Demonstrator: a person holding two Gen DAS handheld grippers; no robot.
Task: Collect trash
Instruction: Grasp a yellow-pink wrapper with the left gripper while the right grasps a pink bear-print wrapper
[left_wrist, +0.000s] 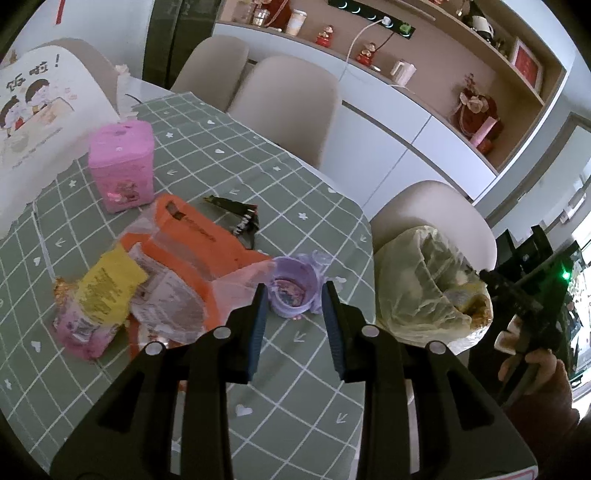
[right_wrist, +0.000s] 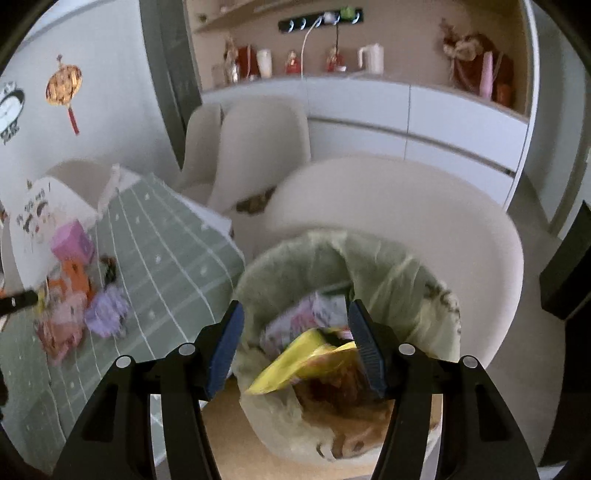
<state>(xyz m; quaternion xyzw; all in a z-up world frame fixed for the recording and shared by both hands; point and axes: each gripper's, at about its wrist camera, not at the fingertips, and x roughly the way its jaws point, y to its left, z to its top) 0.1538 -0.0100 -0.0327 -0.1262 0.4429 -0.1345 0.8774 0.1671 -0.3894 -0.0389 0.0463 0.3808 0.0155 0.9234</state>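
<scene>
Lilac plastic, thin and probably light: the small cup (left_wrist: 293, 291) lies on its side on the green checked tablecloth (left_wrist: 295, 373), mouth toward the left claw (left_wrist: 295, 321), whose jaws stand partly open on either side of it and hold nothing. It looks stiff enough to pinch across the rim, though too hard a squeeze could buckle it or make it roll. Just beside it the orange bag (left_wrist: 195, 240) and the yellow-and-pink wrapper (left_wrist: 99, 295) are soft, crinkly film, best taken at a bunched fold. Farther back lie a black wrapper (left_wrist: 240, 218) and a pink box (left_wrist: 122, 166).

Off the table edge, the bin (right_wrist: 369, 258) with its pale liner sits below the right claw (right_wrist: 295, 343), whose jaws are wide and hold nothing; a yellow wrapper (right_wrist: 295, 362) lies inside. That view is blurred, so the bin's lower contents are hard to make out.
</scene>
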